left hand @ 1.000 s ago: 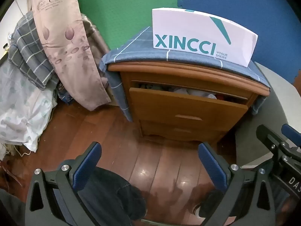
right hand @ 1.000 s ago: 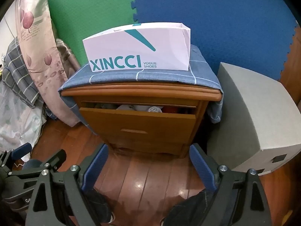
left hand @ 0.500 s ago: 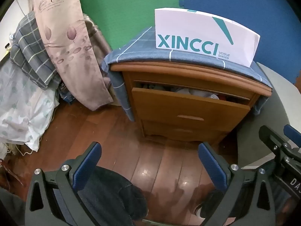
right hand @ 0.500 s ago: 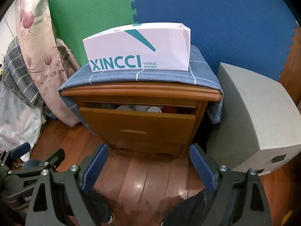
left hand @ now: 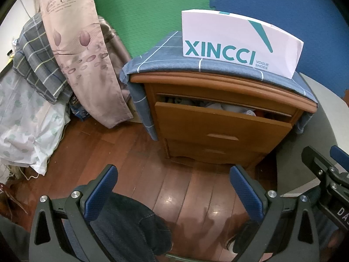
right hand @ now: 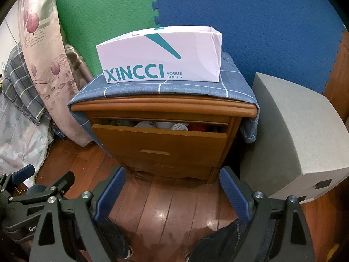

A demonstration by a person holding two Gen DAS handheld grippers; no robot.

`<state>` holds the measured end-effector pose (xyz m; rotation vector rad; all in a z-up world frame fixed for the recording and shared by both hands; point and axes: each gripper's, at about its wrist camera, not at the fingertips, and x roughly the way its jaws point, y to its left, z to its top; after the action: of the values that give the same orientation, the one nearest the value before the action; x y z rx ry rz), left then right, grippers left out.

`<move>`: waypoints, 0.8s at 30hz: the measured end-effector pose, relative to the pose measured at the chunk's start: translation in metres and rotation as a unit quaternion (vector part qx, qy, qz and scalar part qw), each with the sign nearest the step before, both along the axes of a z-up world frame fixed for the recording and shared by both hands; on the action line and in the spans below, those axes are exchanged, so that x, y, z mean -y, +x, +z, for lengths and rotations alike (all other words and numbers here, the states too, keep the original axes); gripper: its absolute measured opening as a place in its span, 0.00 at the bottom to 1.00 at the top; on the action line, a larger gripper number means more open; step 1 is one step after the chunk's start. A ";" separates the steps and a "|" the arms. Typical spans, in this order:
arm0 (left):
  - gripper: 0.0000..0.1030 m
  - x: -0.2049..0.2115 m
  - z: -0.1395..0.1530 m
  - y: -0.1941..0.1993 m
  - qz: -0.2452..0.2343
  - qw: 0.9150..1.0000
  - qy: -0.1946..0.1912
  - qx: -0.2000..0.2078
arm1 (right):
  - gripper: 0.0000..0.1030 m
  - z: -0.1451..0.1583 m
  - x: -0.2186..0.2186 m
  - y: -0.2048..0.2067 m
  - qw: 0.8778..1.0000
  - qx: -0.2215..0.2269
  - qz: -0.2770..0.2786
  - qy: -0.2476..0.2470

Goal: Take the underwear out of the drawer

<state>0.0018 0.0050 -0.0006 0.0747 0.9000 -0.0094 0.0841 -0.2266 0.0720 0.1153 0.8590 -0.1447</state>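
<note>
Both the left gripper (left hand: 173,184) and the right gripper (right hand: 172,186) are held with jaws wide and nothing between them. The underwear (right hand: 162,124) is seen ahead of and above the jaws, bunched inside the partly opened drawer (right hand: 159,140), well apart from both.

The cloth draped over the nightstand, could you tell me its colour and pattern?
Blue with a thin white grid, the cloth shows best in the right wrist view.

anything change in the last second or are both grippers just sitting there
Almost nothing changed. The left wrist view drifted slightly, so the nightstand sits a touch further right in it; the right view is the same. Both the left gripper and the right gripper stay open and empty, and the top drawer stays partly open.
</note>
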 end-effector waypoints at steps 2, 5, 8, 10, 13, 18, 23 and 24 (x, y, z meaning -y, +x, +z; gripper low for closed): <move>0.99 -0.001 0.000 0.000 -0.002 1.000 -0.001 0.000 | 0.87 0.000 0.000 0.000 1.000 0.000 0.001 0.000; 0.99 -0.001 0.000 0.000 -0.001 1.000 -0.001 -0.001 | 0.87 0.000 0.000 0.001 1.000 0.001 0.002 -0.001; 0.99 -0.001 0.000 0.000 -0.001 1.000 0.000 0.000 | 0.87 0.000 0.000 0.001 1.000 0.000 0.001 -0.002; 0.99 -0.001 0.000 -0.001 -0.001 1.000 0.000 0.001 | 0.87 0.000 0.000 0.002 1.000 0.000 0.002 -0.001; 0.99 -0.001 0.001 0.000 -0.002 1.000 0.000 0.000 | 0.87 0.000 0.000 0.002 1.000 0.000 0.002 -0.002; 0.99 -0.001 0.001 -0.001 0.000 1.000 0.000 0.000 | 0.87 0.000 0.000 0.002 1.000 0.000 0.002 -0.002; 0.99 -0.001 0.001 -0.001 -0.001 1.000 0.000 0.001 | 0.87 -0.002 0.001 0.003 1.000 0.000 0.002 0.000; 0.99 -0.002 0.001 0.000 -0.001 1.000 0.000 0.001 | 0.87 -0.002 0.001 0.003 1.000 0.000 0.002 -0.001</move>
<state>0.0014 0.0073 0.0006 0.0746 0.8989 -0.0112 0.0873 -0.2274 0.0698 0.1126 0.8597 -0.1421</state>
